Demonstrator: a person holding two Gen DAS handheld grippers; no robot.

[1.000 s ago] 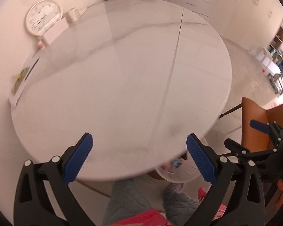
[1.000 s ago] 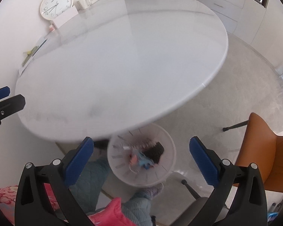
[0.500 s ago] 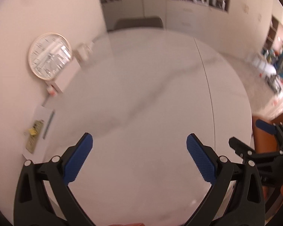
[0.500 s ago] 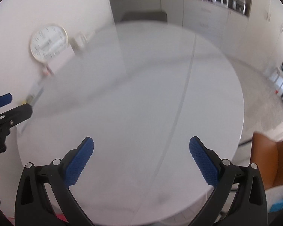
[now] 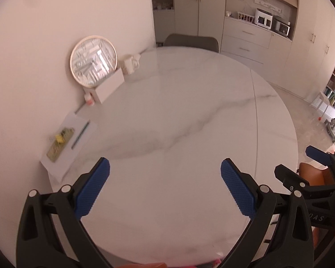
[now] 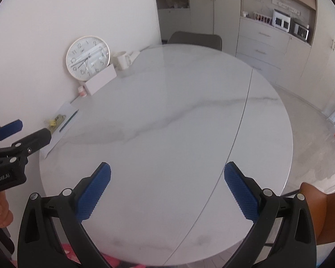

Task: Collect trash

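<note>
Marble table (image 5: 189, 116) beneath left gripper (image 5: 165, 185), right gripper (image 6: 167, 186), both spread wide

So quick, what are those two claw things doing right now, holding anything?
Left gripper: open, holding nothing, above the table.
Right gripper: open, holding nothing.

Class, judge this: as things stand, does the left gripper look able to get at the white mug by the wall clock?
Probably yes. The left gripper is open, and bare marble tabletop lies between it and the white mug; nothing stands in between.
</note>
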